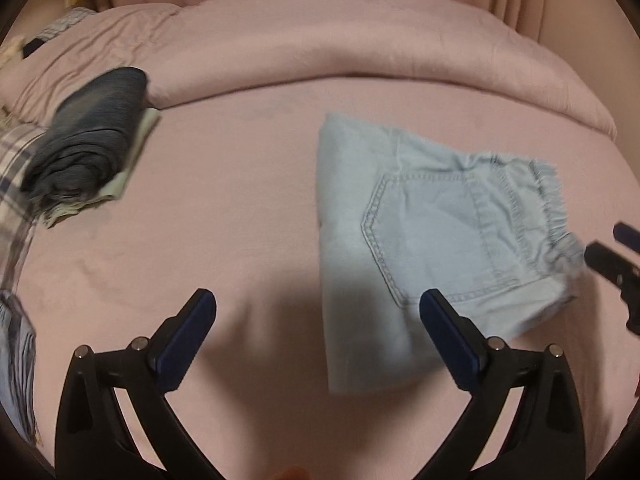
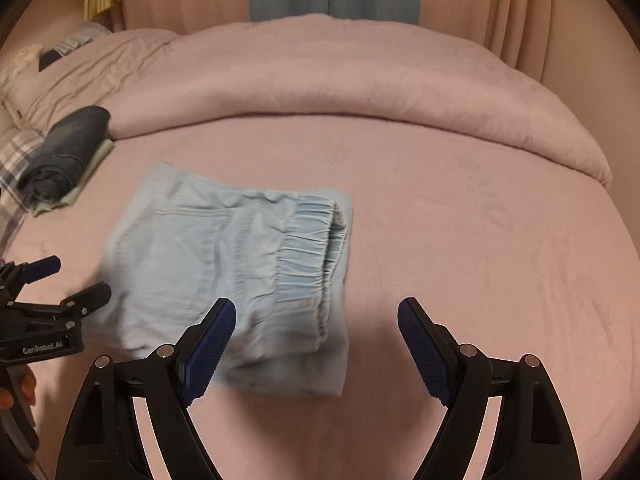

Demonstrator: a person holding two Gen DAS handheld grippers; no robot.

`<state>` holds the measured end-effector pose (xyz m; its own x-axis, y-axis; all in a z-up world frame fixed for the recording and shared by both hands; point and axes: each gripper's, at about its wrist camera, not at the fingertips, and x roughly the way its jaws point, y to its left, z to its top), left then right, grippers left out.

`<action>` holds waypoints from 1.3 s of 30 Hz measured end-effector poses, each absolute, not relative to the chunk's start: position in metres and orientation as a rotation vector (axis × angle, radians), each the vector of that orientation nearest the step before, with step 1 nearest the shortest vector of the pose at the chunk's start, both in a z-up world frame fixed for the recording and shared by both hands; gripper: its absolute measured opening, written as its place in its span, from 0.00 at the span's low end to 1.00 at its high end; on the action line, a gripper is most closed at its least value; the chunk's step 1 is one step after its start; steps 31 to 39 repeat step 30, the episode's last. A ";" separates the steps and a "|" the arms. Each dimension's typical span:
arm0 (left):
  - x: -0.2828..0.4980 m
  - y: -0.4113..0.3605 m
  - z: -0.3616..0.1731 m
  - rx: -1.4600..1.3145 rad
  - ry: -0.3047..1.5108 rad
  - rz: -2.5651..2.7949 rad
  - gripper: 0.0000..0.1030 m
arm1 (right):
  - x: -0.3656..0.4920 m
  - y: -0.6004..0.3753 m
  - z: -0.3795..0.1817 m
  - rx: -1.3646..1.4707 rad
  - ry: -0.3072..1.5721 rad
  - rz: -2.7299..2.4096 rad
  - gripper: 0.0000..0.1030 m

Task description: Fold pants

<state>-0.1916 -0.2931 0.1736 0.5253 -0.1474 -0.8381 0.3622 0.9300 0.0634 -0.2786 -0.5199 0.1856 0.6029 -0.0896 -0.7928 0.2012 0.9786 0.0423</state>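
Observation:
Light blue denim pants lie folded into a compact bundle on the pink bed sheet, back pocket up and elastic waistband to the right. They also show in the right wrist view. My left gripper is open and empty, just left of and above the bundle's near edge. My right gripper is open and empty, above the bundle's right near corner. The right gripper shows at the left wrist view's right edge; the left gripper shows at the right wrist view's left edge.
A stack of folded clothes, dark blue jeans on a pale green garment, sits at the left of the bed. Plaid cloth lies at the far left. A rolled pink duvet runs along the back, with curtains behind.

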 end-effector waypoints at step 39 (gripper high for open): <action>-0.321 -0.275 0.296 0.205 0.825 -0.291 0.99 | -0.384 -0.462 0.273 0.101 0.783 -0.093 0.99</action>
